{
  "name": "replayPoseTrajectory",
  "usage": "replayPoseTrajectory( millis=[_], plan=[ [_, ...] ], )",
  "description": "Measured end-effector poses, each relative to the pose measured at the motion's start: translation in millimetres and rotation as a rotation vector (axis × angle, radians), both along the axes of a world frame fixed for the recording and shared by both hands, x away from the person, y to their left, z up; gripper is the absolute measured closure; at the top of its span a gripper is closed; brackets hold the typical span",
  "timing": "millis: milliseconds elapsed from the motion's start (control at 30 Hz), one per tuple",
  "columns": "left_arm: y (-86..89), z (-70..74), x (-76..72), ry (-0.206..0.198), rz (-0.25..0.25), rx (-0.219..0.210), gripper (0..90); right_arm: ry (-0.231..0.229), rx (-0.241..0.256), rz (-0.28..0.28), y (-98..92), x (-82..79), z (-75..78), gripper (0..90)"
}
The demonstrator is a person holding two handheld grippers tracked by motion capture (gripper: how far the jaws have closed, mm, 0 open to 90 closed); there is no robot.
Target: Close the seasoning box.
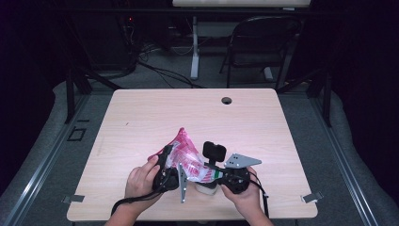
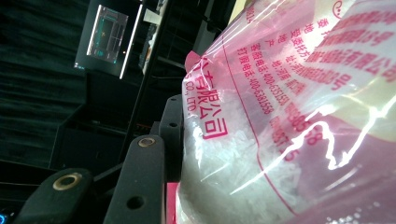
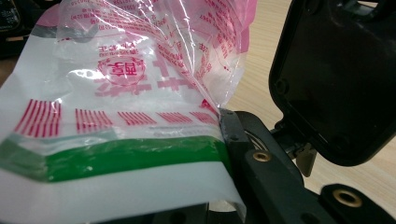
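Near the table's point(image 1: 141, 108) front edge, your left gripper point(image 1: 165, 175) and right gripper point(image 1: 221, 178) both pinch the pink printed bag point(image 1: 186, 157) between them.

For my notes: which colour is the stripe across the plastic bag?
Green, on the plastic bag; the right gripper view shows it best.

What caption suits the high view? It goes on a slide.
Two hand-held grippers, left gripper and right gripper, grasp a pink-printed clear plastic bag over a light wooden table.
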State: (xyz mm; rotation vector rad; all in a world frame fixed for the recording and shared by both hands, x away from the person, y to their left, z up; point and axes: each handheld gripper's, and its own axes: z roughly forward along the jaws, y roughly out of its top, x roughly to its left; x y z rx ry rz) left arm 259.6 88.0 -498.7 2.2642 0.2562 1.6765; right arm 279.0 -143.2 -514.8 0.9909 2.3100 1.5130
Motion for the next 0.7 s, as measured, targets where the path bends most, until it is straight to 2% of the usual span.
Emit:
replayPoseTrajectory(
  millis=[433, 700],
  plan=[
    [1.6, -0.9, 1.0, 0.008, 0.008, -0.01, 66.3, -0.008, 0.003, -0.001, -0.6, -0.6, 2.6, 90.0],
    [5.2, -1.2, 2.1, 0.027, 0.005, -0.036, 66.3, -0.017, 0.01, -0.003, 0.4, -1.6, 5.1, 90.0]
  ],
)
